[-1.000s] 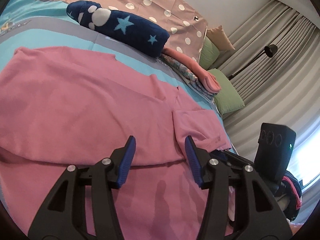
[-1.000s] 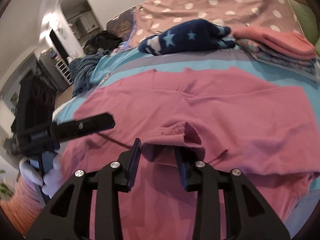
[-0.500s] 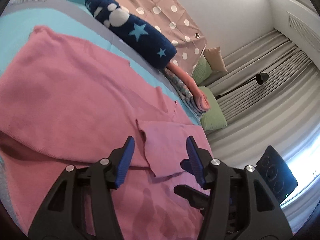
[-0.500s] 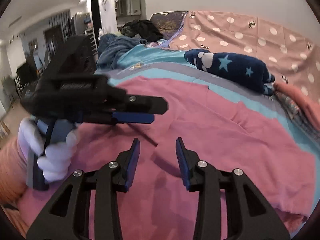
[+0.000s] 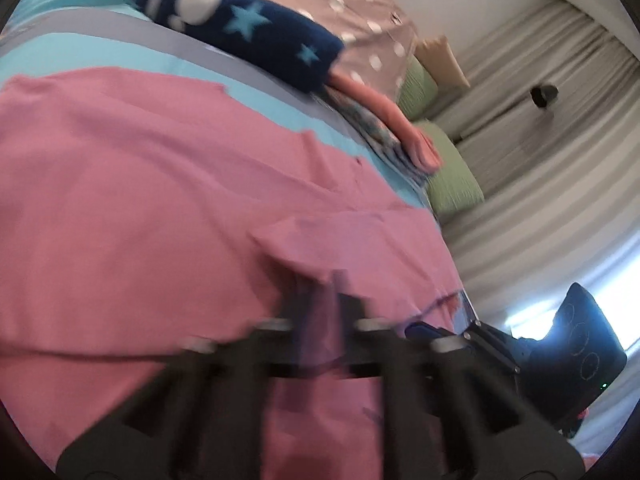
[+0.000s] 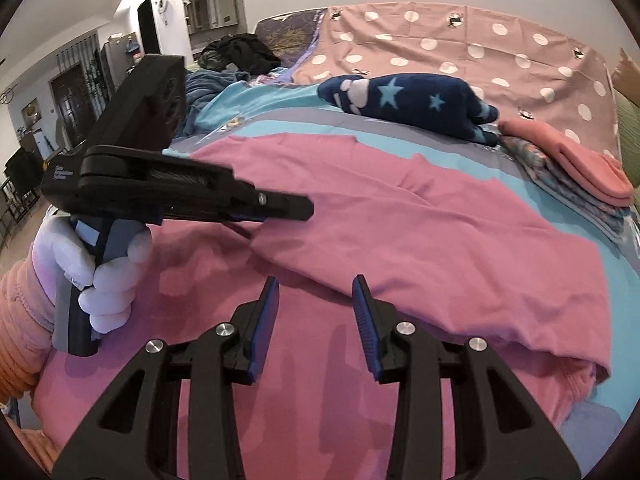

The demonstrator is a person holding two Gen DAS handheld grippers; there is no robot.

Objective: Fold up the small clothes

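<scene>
A large pink garment (image 5: 160,200) lies spread on the bed, with a folded-over flap near its middle. In the blurred left wrist view my left gripper (image 5: 324,304) is shut on the edge of that flap, and pink cloth shows between its jaws. In the right wrist view the left gripper (image 6: 280,210) comes in from the left, held by a white-gloved hand (image 6: 108,276), its tips at the fold of the pink garment (image 6: 440,240). My right gripper (image 6: 316,308) hovers open over the near part of the garment, with nothing between its blue pads (image 6: 264,320).
A navy star-patterned plush roll (image 6: 412,100) lies beyond the garment. A stack of folded clothes (image 6: 580,172) sits at the right. A polka-dot cover (image 6: 480,48) lies behind them, and a dark clothes heap (image 6: 236,52) at the far left. Green pillows (image 5: 452,184) and curtains (image 5: 560,160) border the bed's right side.
My left jaws, open before, have closed on the flap's edge. The right gripper has swung away from the raised fold that stood between its jaws a second ago.
</scene>
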